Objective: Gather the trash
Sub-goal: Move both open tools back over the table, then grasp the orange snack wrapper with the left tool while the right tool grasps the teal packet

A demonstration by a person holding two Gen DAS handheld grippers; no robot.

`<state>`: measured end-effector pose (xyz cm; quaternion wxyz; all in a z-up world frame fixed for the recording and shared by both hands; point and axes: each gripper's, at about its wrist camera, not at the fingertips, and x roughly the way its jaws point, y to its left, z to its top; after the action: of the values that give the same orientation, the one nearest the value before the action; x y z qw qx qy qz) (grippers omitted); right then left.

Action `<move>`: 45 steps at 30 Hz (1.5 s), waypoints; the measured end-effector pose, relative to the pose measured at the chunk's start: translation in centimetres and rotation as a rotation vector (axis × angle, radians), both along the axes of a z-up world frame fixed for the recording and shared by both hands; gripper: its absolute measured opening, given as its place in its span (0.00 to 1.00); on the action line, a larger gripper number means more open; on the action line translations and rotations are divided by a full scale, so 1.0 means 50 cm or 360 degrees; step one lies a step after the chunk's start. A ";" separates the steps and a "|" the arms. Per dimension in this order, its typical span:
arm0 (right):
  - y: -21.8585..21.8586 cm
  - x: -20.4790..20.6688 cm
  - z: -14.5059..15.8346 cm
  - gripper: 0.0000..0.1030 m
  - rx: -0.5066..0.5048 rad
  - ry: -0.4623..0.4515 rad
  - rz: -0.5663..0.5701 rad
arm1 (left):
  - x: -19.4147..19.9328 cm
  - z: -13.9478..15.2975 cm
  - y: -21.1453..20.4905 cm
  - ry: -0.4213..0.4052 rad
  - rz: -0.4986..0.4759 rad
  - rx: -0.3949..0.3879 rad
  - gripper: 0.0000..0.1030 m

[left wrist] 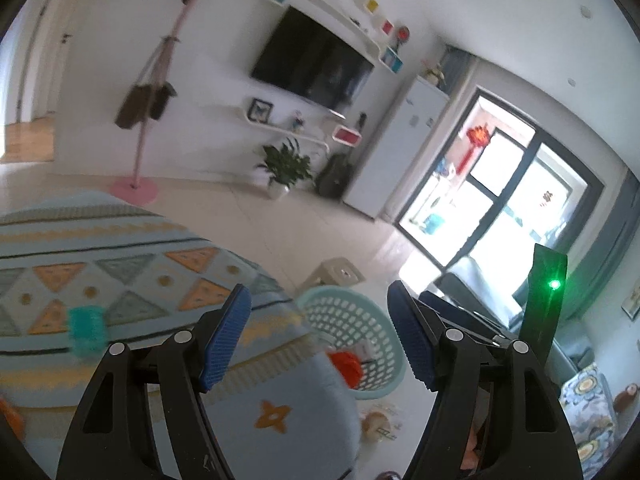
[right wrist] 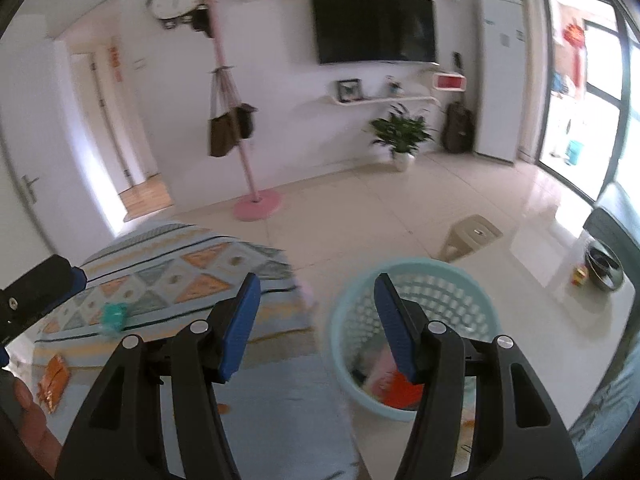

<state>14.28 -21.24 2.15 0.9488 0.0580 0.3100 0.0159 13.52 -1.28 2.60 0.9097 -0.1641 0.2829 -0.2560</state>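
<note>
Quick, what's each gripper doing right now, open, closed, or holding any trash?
Left gripper: open, nothing between its fingers.
Right gripper: open, nothing between its fingers.

The left gripper point(left wrist: 320, 336) and the right gripper point(right wrist: 318, 328) both stand with jaws parted and nothing between their blue pads point(right wrist: 240, 330). Left of the right gripper, a thumb point(right wrist: 30, 420) shows.
</note>
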 end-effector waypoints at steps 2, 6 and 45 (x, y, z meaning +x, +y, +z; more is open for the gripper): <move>0.039 -0.003 0.005 0.54 0.0019 -0.0026 0.0068 | -0.021 0.009 0.036 -0.0023 0.0072 0.0005 0.67; 0.121 -0.005 0.008 0.54 0.0045 -0.0061 0.0206 | -0.057 0.017 0.115 -0.0043 0.0210 0.0021 0.66; 0.539 0.140 -0.223 0.36 -0.0177 0.0356 0.0539 | -0.190 -0.252 0.450 0.0523 0.0757 0.0618 0.91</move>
<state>21.28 5.68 -9.02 0.8941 -0.0459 0.4190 0.1514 4.00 21.22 -10.00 0.9004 -0.0884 0.4229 0.0518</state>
